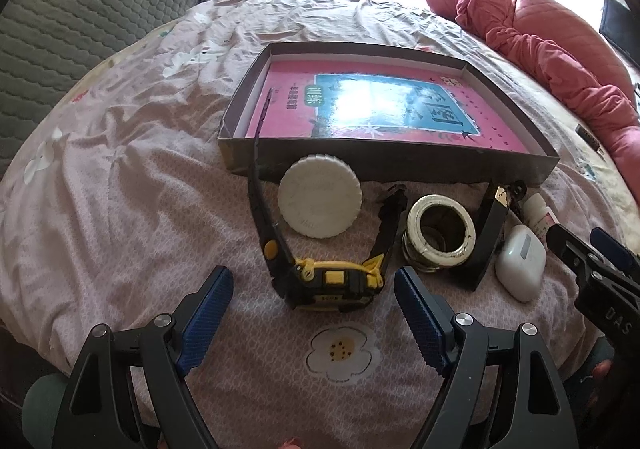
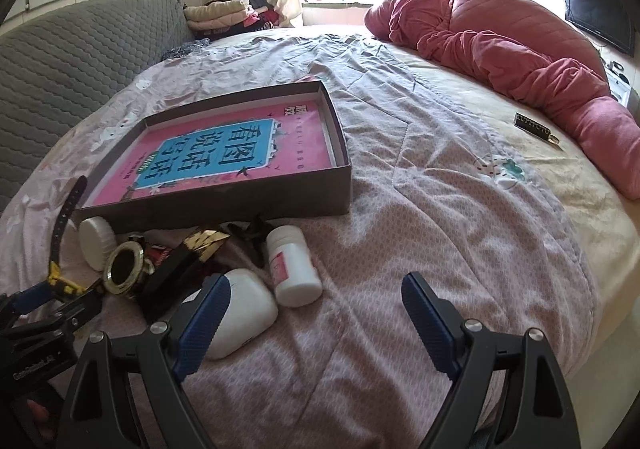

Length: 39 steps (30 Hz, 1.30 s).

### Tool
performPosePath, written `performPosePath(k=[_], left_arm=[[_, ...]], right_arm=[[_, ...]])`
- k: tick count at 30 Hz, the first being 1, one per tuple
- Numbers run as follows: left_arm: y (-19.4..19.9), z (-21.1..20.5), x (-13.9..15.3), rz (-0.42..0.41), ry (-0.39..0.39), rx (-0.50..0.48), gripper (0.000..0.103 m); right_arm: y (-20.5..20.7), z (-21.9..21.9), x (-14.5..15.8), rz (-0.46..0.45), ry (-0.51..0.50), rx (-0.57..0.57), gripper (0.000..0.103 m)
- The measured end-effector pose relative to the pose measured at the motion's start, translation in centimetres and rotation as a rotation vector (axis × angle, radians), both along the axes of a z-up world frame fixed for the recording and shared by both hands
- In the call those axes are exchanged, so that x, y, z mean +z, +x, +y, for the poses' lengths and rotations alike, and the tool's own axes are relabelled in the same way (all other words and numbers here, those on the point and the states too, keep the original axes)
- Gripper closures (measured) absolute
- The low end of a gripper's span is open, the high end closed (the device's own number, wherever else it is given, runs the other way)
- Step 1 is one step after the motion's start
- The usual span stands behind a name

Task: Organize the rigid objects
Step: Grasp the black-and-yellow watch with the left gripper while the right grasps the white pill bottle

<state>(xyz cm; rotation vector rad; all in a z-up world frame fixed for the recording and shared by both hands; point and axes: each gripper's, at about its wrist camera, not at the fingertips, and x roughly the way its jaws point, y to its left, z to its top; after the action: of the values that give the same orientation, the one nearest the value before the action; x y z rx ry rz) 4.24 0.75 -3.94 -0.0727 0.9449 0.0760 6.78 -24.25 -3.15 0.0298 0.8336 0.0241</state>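
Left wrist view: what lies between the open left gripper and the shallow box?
In the left wrist view, the yellow-and-black watch lies just ahead of the left gripper, then the white round lid leaning by the box front wall.

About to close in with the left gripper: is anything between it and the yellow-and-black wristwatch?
Nothing visible. The left gripper is open, and the yellow-and-black wristwatch lies on bare pink bedsheet straight ahead between its fingers. The round white lid lies beyond it.
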Motion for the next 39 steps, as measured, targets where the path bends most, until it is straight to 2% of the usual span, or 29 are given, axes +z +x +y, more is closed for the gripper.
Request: performPosePath(k=[4, 8, 14, 16, 22, 28, 30, 32, 37, 39], left_arm=[[0.5, -0.1, -0.2, 0.002, 0.006, 0.004, 0.020], [0.9, 0.3, -0.5, 0.009, -0.007, 0.016, 0.020], [1.6, 0.5, -1.1, 0.027, -0.020, 0.018, 0.020], [1.7, 0.5, -1.2, 0.028, -0.016, 0.017, 0.020], [2.1, 0.4, -1.3, 0.017, 0.000, 0.016, 0.019], [2.6, 0.4, -1.4, 0.017, -0.009, 0.009, 0.021], [2.6, 0.6, -1.3, 0.011, -0.019, 0.008, 0.025], [2.6, 0.6, -1.1, 0.007, -0.025, 0.006, 0.035], [2.5, 0.8, -1.0, 0.009, -0.046, -0.014, 0.039], [2.4, 1.2, -0.9, 0.009, -0.080, -0.013, 0.040]], right_arm=[[1.2, -0.4, -0.6, 0.030, -0.006, 0.008, 0.017], [1.8, -0.1, -1.0, 0.038, -0.029, 0.027, 0.025], [2.8, 0.7, -1.8, 0.052, -0.086, 0.066, 0.042], [3.1, 0.8, -2.0, 0.055, -0.085, 0.078, 0.051], [3.5, 1.1, -2.1, 0.043, -0.090, 0.099, 0.064], [3.5, 0.7, -2.0, 0.029, -0.065, 0.097, 0.069], [3.5, 0.7, -1.9, 0.026, -0.058, 0.098, 0.070], [3.4, 0.7, -1.8, 0.022, -0.058, 0.100, 0.073], [3.3, 0.6, -1.5, 0.006, -0.048, 0.101, 0.075], [3.2, 0.4, -1.3, -0.009, -0.031, 0.099, 0.076]])
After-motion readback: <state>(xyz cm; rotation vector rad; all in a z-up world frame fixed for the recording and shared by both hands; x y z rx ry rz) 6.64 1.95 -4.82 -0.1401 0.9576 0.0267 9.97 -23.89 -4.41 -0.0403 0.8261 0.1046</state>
